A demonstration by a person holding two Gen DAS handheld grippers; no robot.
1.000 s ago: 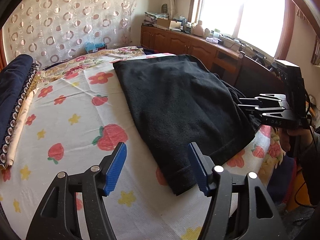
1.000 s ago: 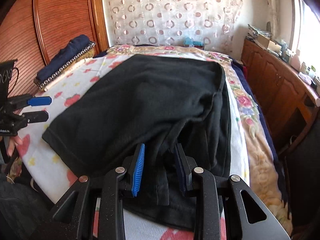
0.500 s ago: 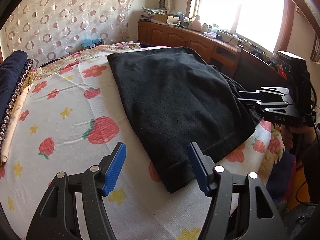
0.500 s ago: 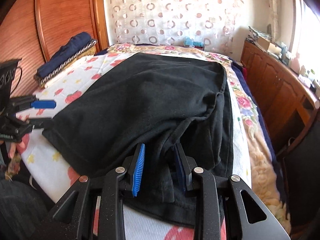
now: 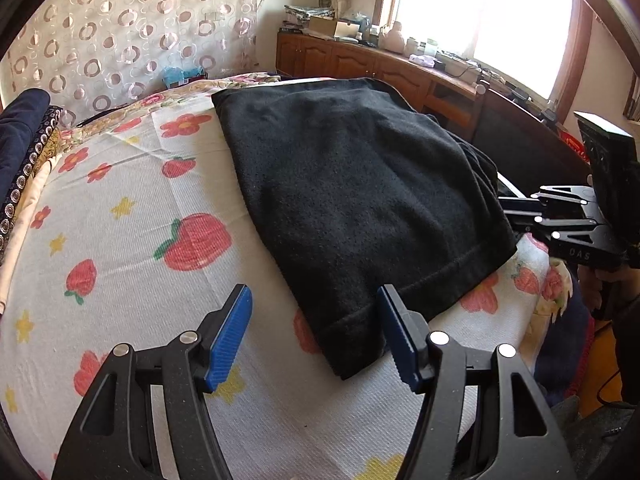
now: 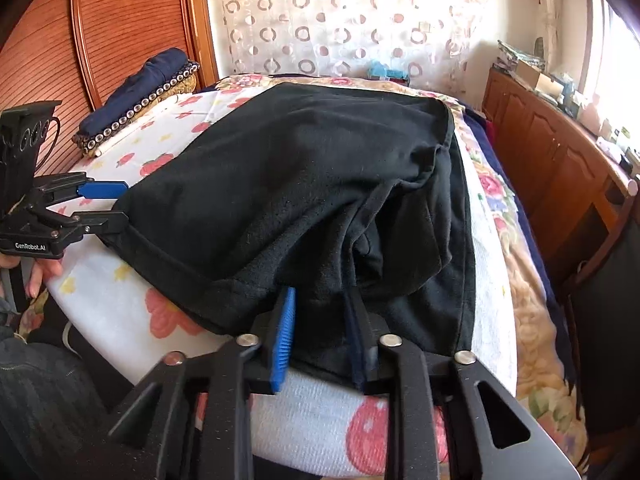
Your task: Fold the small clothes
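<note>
We see one black garment (image 5: 360, 200) of soft knit fabric, folded over and lying flat, its stitched hem corner between the left gripper (image 5: 314, 334)'s spread fingers. At its other near edge, bunched folds (image 6: 320, 312) sit between the closing fingers of the right gripper (image 6: 320, 332).

A bed (image 5: 120, 216) fills the room, under a white sheet printed with strawberries and flowers. Behind its head hangs a sheer curtain (image 5: 132, 28) patterned with rings. Beside the bed runs a low wooden cabinet (image 6: 552, 160) cluttered on top, under a bright window (image 5: 484, 12). A ribbed wooden panel (image 6: 120, 32) adjoins the curtain.
</note>
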